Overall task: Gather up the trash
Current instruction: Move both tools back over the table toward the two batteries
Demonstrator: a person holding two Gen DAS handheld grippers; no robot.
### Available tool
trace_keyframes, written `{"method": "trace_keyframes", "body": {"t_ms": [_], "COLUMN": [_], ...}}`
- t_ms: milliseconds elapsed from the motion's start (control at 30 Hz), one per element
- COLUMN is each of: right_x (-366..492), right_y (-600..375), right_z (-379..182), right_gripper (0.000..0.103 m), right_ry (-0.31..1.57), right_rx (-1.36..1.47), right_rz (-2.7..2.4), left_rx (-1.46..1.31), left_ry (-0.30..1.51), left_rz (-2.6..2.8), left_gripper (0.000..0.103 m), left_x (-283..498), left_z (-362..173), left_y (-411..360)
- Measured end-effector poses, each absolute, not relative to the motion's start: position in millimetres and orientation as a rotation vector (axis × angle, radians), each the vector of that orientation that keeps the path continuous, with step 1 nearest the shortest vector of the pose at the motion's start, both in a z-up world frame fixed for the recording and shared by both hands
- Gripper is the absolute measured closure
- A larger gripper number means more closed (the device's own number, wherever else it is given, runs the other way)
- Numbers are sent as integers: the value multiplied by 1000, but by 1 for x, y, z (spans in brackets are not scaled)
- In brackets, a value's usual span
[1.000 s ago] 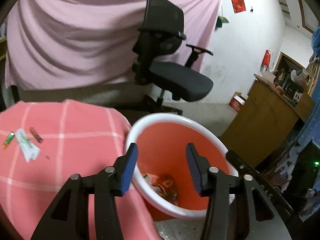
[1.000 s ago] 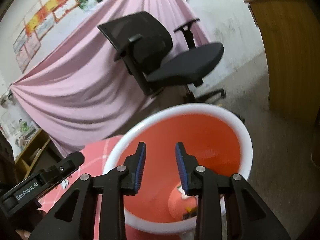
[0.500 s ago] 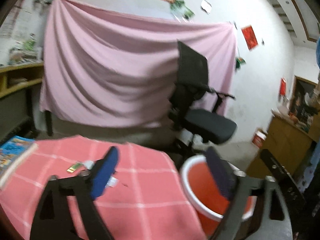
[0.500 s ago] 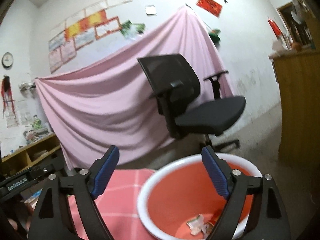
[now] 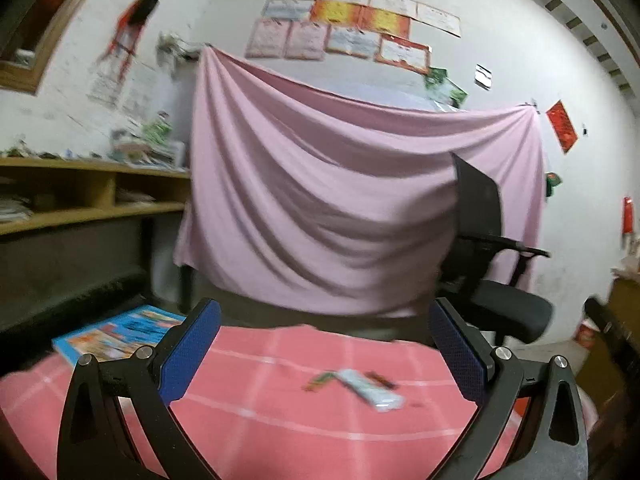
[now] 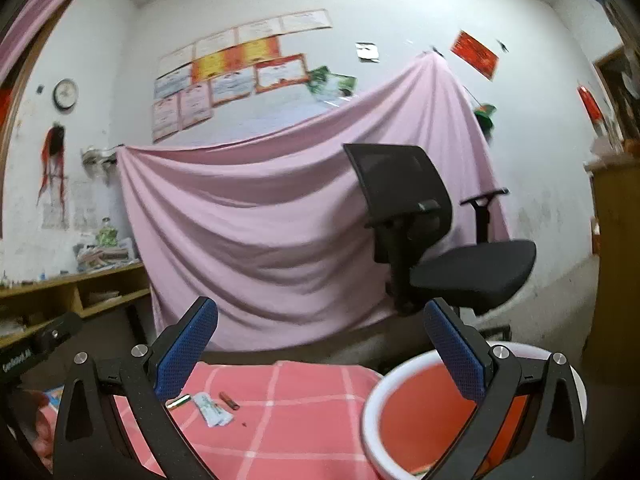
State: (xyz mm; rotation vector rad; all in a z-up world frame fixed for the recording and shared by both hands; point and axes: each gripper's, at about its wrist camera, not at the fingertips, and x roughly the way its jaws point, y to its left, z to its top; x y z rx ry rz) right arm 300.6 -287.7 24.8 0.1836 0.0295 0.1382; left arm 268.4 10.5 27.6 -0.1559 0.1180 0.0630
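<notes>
Three trash pieces lie close together on the pink checked cloth [image 6: 288, 432]: a white wrapper [image 6: 212, 410], a green-yellow strip [image 6: 178, 402], a small red piece [image 6: 229, 400] (print on them too small to read). Orange bin [image 6: 436, 412], white rim, stands at the cloth's right edge. Left gripper [image 5: 326, 354] spread wide, holding nothing. Right gripper [image 6: 320, 354] likewise wide, empty. One black office chair [image 6: 436, 240]; one pink sheet [image 6: 280, 220] behind it. One wall clock [image 6: 66, 94].

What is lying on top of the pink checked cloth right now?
On the cloth lie a pale wrapper, a small green-yellow piece, a small red-brown piece, and a colourful book at its left end. The open jaws hide parts of the cloth.
</notes>
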Motion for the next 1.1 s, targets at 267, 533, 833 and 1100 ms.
{"method": "trace_keyframes", "body": {"t_ms": [267,533,833,1100], "right_x": [316,337,403,438], "right_y": [-237,-196,-198,-199], "right_z": [24,13,-8,-29], "right_gripper": [0,0,0,31], "right_ry": [24,-15,262,525], "right_rx": [76,-124,-37,8], "right_rz": [187,220,289,357], "left_rx": [-99,-39,-49,-53], "left_ry": [114,106,312,458], "left_rz": [82,65,16,-24], "left_gripper": [2,2,2,2], "left_x": [270,302,367,408], "left_z": [12,4,-14,-23], "left_y": [40,42,49,40]}}
